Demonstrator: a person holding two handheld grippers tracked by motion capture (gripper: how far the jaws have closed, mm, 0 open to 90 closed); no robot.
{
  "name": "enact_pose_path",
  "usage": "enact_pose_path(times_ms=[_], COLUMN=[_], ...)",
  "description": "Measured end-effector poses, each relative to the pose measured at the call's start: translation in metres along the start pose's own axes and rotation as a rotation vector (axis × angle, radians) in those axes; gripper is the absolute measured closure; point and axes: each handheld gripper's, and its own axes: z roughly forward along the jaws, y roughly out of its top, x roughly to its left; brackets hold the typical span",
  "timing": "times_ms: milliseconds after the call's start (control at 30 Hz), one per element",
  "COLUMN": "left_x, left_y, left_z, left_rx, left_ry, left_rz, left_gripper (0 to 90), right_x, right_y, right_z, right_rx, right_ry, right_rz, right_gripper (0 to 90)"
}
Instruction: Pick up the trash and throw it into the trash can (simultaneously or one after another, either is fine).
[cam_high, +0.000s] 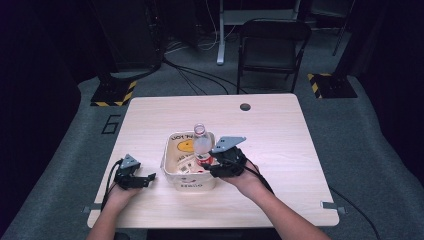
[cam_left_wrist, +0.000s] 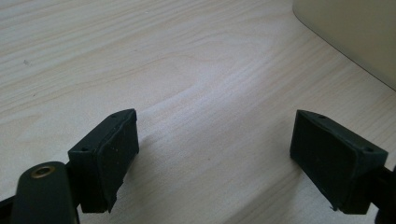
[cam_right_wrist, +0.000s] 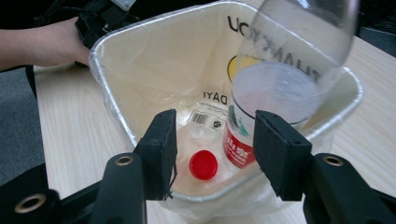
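A cream bin (cam_high: 192, 184) lined with a clear plastic bag stands on the table, left of centre. A clear plastic bottle (cam_high: 201, 142) with a red label leans upright inside it, neck above the rim. In the right gripper view the bottle (cam_right_wrist: 285, 70) rests in the bin (cam_right_wrist: 154, 70) beside a red cap (cam_right_wrist: 203, 164) on the bottom. My right gripper (cam_high: 212, 169) sits at the bin's near right rim, and its jaws (cam_right_wrist: 212, 126) stand open over that rim without pressing on anything. My left gripper (cam_high: 150, 177) rests left of the bin, open over bare wood (cam_left_wrist: 215, 135).
The wooden table (cam_high: 270, 140) has a round cable hole (cam_high: 245, 106) near its far edge. A black folding chair (cam_high: 272, 47) stands behind it, with cables on the floor. The bin's outer wall (cam_left_wrist: 355, 32) lies just ahead and to the right of my left gripper.
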Motion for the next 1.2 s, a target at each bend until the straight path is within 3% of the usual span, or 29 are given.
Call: enact_pose_path(times_ms=[767, 1200], left_x=[0.0, 0.0], left_y=[0.0, 0.0], left_z=[0.0, 0.0], left_rx=[-0.001, -0.001], left_ry=[-0.001, -0.001], left_rz=[-0.001, -0.001], left_gripper=[15.3, 15.3], right_x=[-0.04, -0.052], right_y=[-0.03, -0.053], right_z=[-0.048, -0.058], right_rx=[-0.041, -0.045], right_ry=[-0.131, -0.181], right_rz=[0.09, 0.129], right_gripper=[45.1, 43.2])
